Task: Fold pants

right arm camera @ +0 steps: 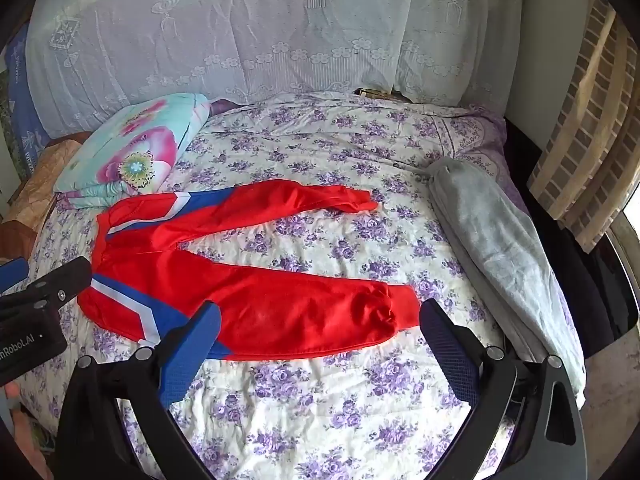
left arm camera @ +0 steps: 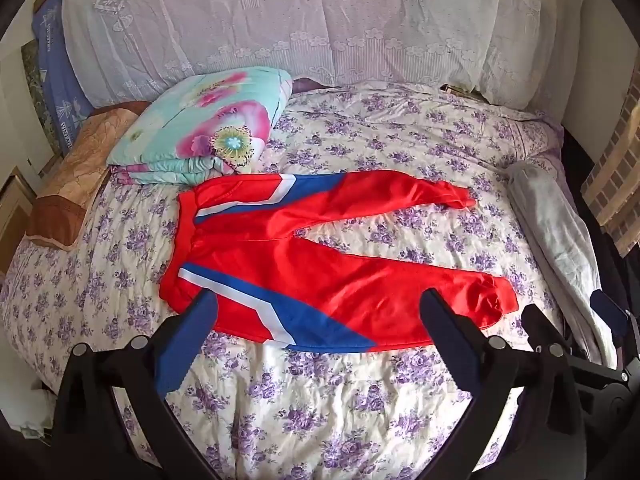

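Observation:
Red pants (left arm camera: 320, 256) with blue and white side stripes lie flat on the flowered bed, waistband to the left, both legs spread apart and pointing right. They also show in the right wrist view (right arm camera: 256, 280). My left gripper (left arm camera: 320, 304) is open and empty, hovering over the near leg close to the waist. My right gripper (right arm camera: 320, 316) is open and empty, hovering over the near leg toward its cuff. The right gripper also shows at the right edge of the left wrist view (left arm camera: 576, 320), and the left gripper at the left edge of the right wrist view (right arm camera: 44, 280).
A folded flowered quilt (left arm camera: 204, 128) lies behind the waistband. A grey folded cloth (right arm camera: 500, 248) runs along the bed's right edge. A brown pillow (left arm camera: 76, 180) sits at the left. A lace-covered headboard (left arm camera: 320, 20) stands at the back. The bedsheet (left arm camera: 320, 408) spreads below the pants.

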`<state>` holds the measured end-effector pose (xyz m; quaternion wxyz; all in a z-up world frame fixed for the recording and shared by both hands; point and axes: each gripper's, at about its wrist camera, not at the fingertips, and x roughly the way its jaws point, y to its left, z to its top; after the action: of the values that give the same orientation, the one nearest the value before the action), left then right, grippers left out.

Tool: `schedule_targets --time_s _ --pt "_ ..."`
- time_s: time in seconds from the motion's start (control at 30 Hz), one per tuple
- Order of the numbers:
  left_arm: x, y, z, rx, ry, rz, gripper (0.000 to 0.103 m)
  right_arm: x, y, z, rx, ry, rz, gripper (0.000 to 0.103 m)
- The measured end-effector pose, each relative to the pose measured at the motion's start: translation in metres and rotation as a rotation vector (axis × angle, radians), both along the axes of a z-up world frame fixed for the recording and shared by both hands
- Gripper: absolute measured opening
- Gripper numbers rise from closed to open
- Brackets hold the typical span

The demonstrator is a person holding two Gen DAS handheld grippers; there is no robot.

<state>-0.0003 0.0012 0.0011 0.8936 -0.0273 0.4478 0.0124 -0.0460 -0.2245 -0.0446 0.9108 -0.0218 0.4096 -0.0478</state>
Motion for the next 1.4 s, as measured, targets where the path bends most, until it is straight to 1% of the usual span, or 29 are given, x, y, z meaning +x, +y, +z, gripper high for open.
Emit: schedule_targets --time_s 0.07,0.13,0.17,0.23,0.33,0.37,0.5,0.6,1.4 --pt "0.000 0.004 0.002 -0.006 -0.013 0.004 0.098 0.000 0.001 0.000 0.005 0.010 -0.001 0.100" --pt "-0.002 0.000 0.004 0.016 -0.030 -0.013 0.098 0.000 0.002 0.000 0.005 0.011 0.002 0.100" --pt "-0.003 -0.008 0.004 0.046 -0.028 -0.022 0.098 0.000 0.002 0.000 0.005 0.012 0.005 0.100" --pt "0.000 -0.014 0.007 0.054 -0.022 -0.019 0.098 0.000 0.003 0.000 0.001 0.012 0.011 0.100" --pt "-0.001 -0.013 0.003 0.049 -0.021 -0.024 0.098 0.001 0.001 -0.002 -0.001 0.015 0.017 0.099" --pt "-0.002 -0.012 0.003 0.048 -0.020 -0.024 0.098 0.002 0.002 0.003 -0.005 0.012 0.010 0.100" --pt "-0.002 -0.011 0.003 0.042 -0.018 -0.028 0.098 0.006 -0.004 0.003 -0.006 0.017 0.017 0.099" --pt "-0.002 -0.010 0.003 0.043 -0.016 -0.028 0.098 0.003 0.006 -0.003 -0.014 0.011 0.006 0.099" --pt "-0.003 -0.010 0.001 0.038 -0.006 -0.030 0.098 0.004 0.008 -0.007 -0.018 0.017 0.008 0.100"
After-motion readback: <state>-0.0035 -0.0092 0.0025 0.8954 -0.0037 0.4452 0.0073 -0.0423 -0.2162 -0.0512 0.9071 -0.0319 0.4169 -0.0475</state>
